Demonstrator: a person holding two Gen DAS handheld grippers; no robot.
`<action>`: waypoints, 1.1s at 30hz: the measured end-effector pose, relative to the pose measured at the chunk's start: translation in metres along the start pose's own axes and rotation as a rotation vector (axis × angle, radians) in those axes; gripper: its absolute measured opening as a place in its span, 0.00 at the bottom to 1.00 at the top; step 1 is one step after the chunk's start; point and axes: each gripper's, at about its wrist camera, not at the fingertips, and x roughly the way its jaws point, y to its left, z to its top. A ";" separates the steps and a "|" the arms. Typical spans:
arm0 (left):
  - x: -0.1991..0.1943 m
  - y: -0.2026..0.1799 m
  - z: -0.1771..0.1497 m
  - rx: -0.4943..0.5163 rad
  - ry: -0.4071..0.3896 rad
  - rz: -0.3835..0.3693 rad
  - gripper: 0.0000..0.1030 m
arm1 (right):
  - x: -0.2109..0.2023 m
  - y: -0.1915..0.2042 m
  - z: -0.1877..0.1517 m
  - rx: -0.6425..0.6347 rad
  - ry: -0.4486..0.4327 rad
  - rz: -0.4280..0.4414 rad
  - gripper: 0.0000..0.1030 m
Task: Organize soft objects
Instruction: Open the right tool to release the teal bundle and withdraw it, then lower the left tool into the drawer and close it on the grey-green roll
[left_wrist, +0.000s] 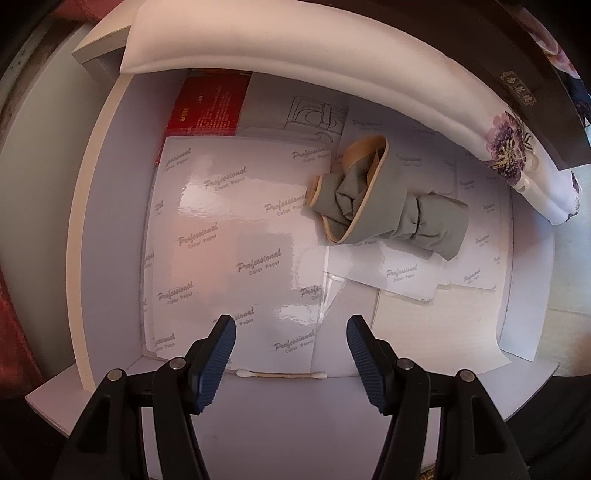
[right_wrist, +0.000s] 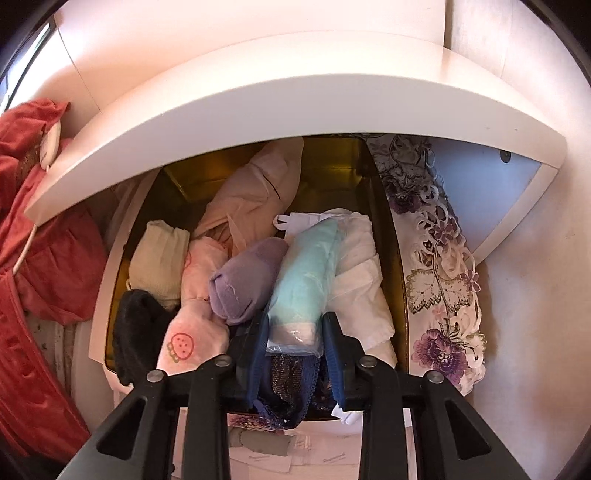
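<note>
right gripper (right_wrist: 295, 334) clenched on bagged teal roll (right_wrist: 306, 280): soft, light, slick film; grip mid-body. left gripper (left_wrist: 291, 350) released, empty.

Left wrist: straight down, drawer; right wrist: steep, box

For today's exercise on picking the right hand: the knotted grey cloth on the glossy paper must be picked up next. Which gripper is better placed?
Left. The left gripper hangs open and empty above the paper, with the grey cloth just ahead. The right gripper is busy at the box of clothes, with a turquoise bundle between its jaws.
</note>
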 end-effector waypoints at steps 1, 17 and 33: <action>0.000 0.000 0.000 0.002 0.000 0.001 0.62 | 0.001 -0.001 0.001 0.003 0.004 0.001 0.30; 0.003 0.001 -0.001 0.004 -0.008 0.023 0.62 | -0.040 0.003 -0.038 -0.084 -0.028 -0.024 0.50; -0.016 -0.014 0.005 0.036 -0.109 -0.067 0.80 | 0.003 -0.036 -0.131 -0.015 0.291 -0.132 0.66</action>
